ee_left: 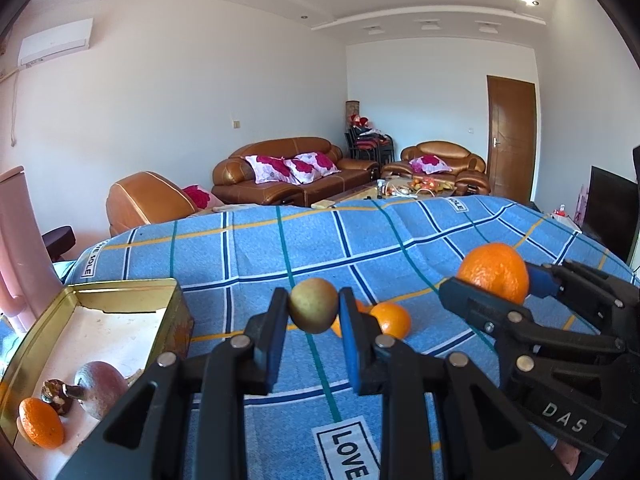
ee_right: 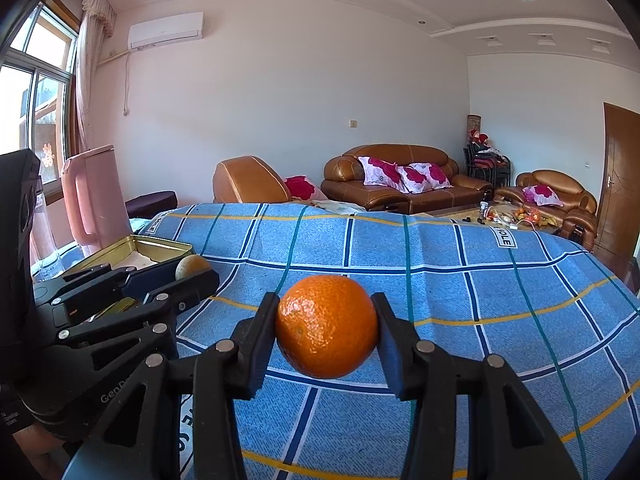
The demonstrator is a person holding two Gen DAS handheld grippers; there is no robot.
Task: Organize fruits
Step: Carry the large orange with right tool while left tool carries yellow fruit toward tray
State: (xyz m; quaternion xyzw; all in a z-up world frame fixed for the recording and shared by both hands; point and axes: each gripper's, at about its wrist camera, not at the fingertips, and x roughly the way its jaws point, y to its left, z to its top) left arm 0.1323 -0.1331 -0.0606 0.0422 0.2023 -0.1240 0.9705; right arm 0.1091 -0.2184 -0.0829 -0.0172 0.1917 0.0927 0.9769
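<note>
Now my left gripper (ee_left: 314,306) is closed on a small green-yellow fruit (ee_left: 313,305), which sits between the two blue pads, lifted above the blue checked cloth (ee_left: 256,248). My right gripper (ee_right: 327,326) is clamped on a big orange (ee_right: 327,326); both pads touch its sides, and it too is held above the cloth. In the left wrist view I see this same orange at the right, between the fingers of the right gripper, a little higher than the green-yellow fruit.

Behind my left fingers, two more small oranges (ee_left: 392,319) lie on the cloth, close together; one is mostly hidden by the right pad, so I cannot tell if they touch. To the left stands an open golden tin box (ee_left: 172,300) with white lining. Inside it, at the near end, I see one small orange (ee_left: 40,424), a reddish-brown round fruit (ee_left: 102,388) and a small dark piece (ee_left: 56,394) between them. Beside the tin, a pink jug (ee_right: 94,196) stands upright.
</note>
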